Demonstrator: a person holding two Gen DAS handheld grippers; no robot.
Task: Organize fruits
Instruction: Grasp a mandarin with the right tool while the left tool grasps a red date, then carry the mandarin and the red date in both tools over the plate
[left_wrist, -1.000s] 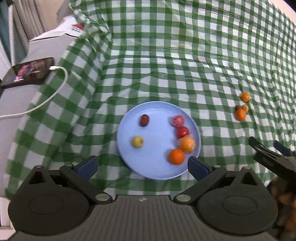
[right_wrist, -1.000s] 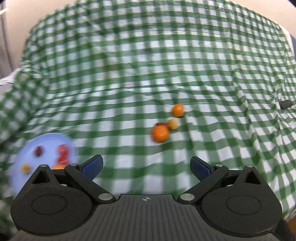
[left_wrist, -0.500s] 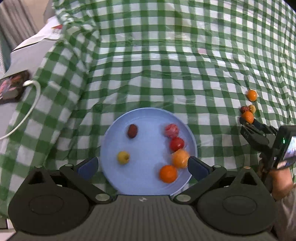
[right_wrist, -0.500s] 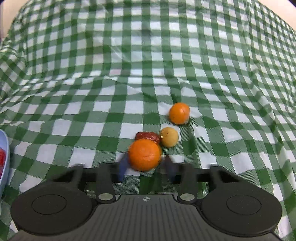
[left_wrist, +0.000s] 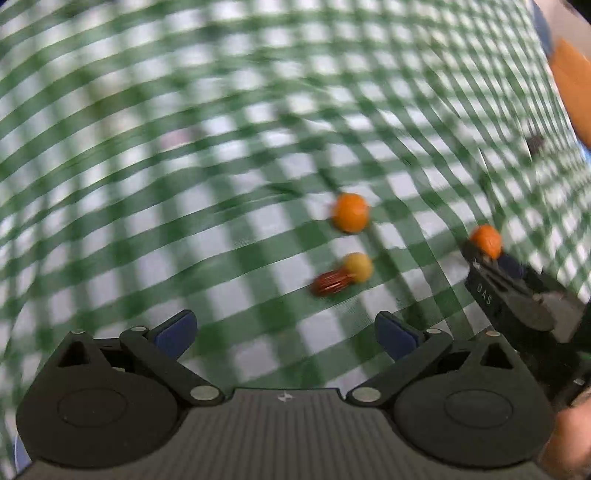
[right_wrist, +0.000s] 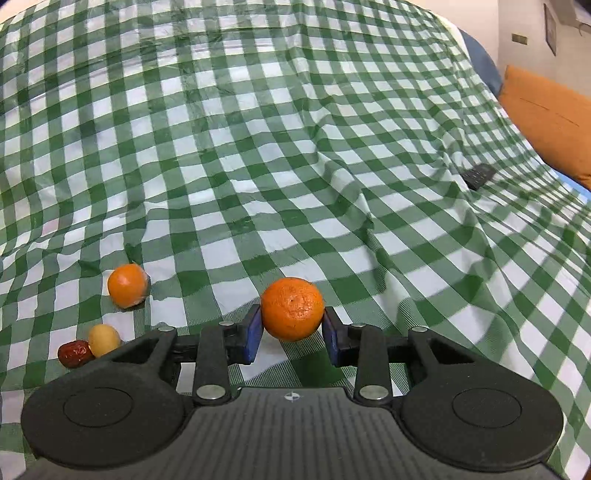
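My right gripper (right_wrist: 291, 334) is shut on an orange mandarin (right_wrist: 292, 308) and holds it above the green checked cloth; both also show at the right of the left wrist view, the mandarin (left_wrist: 485, 240) in the gripper's tip. On the cloth lie a second mandarin (right_wrist: 127, 285), a small yellow fruit (right_wrist: 104, 339) and a red date (right_wrist: 75, 353). In the blurred left wrist view they are the mandarin (left_wrist: 350, 212), yellow fruit (left_wrist: 358, 266) and date (left_wrist: 330, 282), just ahead of my open, empty left gripper (left_wrist: 285, 331). The blue plate is out of view.
The green checked cloth (right_wrist: 295, 147) covers the whole surface with wrinkles. A dark remote-like object (right_wrist: 479, 175) lies at the right. An orange cushion (right_wrist: 550, 122) sits beyond the cloth's right edge.
My right gripper closed on the nearest mandarin and lifted it off the cloth. My left gripper swung right, from over the blue plate to the loose fruits.
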